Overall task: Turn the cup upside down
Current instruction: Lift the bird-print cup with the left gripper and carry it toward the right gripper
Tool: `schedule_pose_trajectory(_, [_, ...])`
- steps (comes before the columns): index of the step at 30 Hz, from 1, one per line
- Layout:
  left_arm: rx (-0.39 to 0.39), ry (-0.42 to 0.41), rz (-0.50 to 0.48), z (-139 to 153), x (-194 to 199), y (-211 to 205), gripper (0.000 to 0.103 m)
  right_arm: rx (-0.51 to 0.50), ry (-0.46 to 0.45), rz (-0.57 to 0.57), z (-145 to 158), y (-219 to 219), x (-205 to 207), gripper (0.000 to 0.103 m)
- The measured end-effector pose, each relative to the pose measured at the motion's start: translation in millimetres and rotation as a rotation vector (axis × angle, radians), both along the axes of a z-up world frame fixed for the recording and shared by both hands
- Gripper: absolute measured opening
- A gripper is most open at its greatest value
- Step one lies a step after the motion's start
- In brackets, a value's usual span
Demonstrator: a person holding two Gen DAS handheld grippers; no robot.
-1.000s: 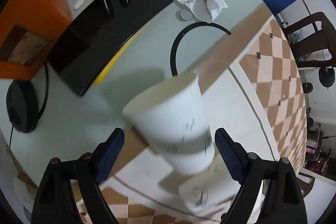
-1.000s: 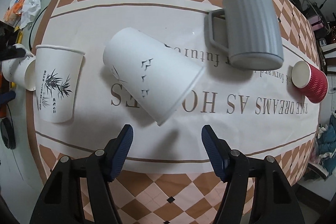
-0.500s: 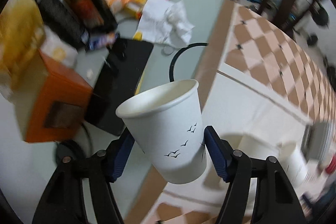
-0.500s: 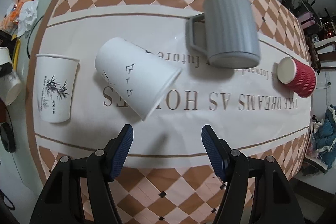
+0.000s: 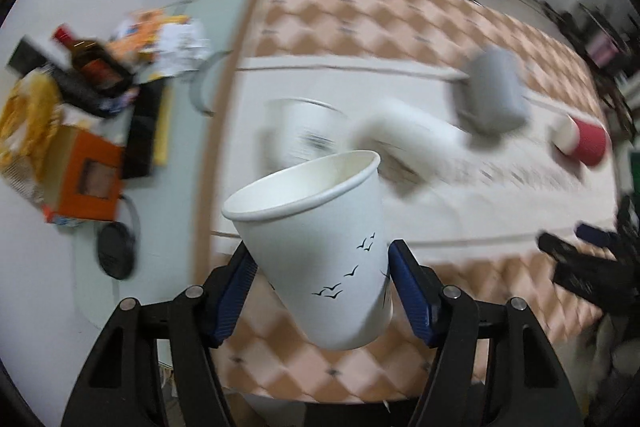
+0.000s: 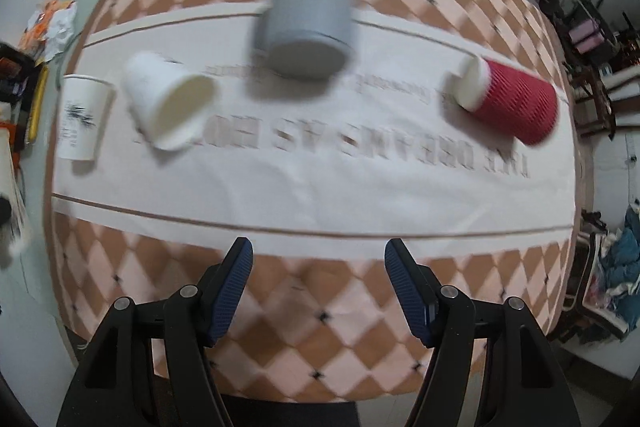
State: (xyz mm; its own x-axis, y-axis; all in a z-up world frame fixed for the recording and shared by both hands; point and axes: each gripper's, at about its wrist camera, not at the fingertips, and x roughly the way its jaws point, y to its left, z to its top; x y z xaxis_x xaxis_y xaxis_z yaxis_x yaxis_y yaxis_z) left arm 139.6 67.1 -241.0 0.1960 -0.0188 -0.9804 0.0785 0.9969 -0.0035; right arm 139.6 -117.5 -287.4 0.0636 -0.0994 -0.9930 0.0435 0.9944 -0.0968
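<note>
My left gripper [image 5: 320, 267] is shut on a white paper cup with bird prints [image 5: 316, 243], held in the air with its mouth up and tilted. My right gripper [image 6: 319, 271] is open and empty above the near edge of the checkered tablecloth [image 6: 320, 327]. On the cloth a white paper cup [image 6: 170, 111] lies on its side, a white cup with a bamboo print [image 6: 82, 123] stands upright, a grey mug [image 6: 308, 19] and a red ribbed cup [image 6: 516, 103] lie on their sides. The same cups show blurred in the left wrist view.
Left of the cloth lie an orange box [image 5: 86, 183], a dark bottle [image 5: 92, 63], crumpled paper [image 5: 176, 43], a black tray [image 5: 142, 135] and a black round lid [image 5: 116, 255]. The right gripper's body [image 5: 580, 267] shows at the right edge. Chairs stand beyond the table.
My left gripper has swung right with the bird cup, from facing the clutter to facing the cloth. My right gripper has pulled back and moved right; the view is motion-blurred.
</note>
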Motion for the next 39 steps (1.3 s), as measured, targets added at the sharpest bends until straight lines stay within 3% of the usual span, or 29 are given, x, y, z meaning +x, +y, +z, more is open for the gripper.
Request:
schedule_pose_trajectory(3, [-0.031, 0.042, -0.084, -11.6, -9.6, -48.7, 0.065, 0.002, 0.025, -0.055, -11.1, -44.0, -15.3, 0.07])
schedule_pose_trajectory(9, [-0.088, 0.196, -0.245, -68.5, -20.6, -148.4, 0.065, -0.005, 0.085, -0.187, -37.1, -121.5, -40.8, 0.07])
schedule_pose_trajectory(16, [-0.105, 0.31, -0.318, -112.3, -16.5, -198.0, 0.067, -0.013, 0.102, -0.286, -49.1, -174.9, -54.9, 0.07])
schedule_pose_trajectory(22, [-0.133, 0.38, -0.286, -137.3, -12.9, -207.0, 0.068, -0.013, 0.098, -0.307, -51.6, -190.9, -54.5, 0.07])
schedule_pose_trajectory(24, [-0.138, 0.374, -0.271, -141.8, -10.9, -206.6, 0.082, -0.017, 0.096, -0.309, -51.9, -193.7, -54.8, 0.07])
schedule_pose_trajectory(30, [-0.157, 0.35, -0.236, -143.7, -15.9, -202.5, 0.097, -0.045, 0.081, -0.319, -50.3, -201.1, -55.9, 0.075])
schedule_pose_trajectory(33, [-0.17, 0.333, -0.216, -129.3, -12.5, -197.5, 0.097, -0.014, 0.049, -0.333, -45.9, -207.0, -56.7, 0.082])
schedule_pose_trajectory(37, [-0.22, 0.275, -0.185, -91.8, -16.0, -196.6, 0.097, 0.032, -0.019, -0.295, -31.5, -208.3, -56.1, 0.085])
schedule_pose_trajectory(39, [-0.245, 0.214, -0.175, -61.9, -17.5, -188.9, 0.099, 0.054, -0.067, -0.223, -16.8, -201.8, -52.9, 0.088])
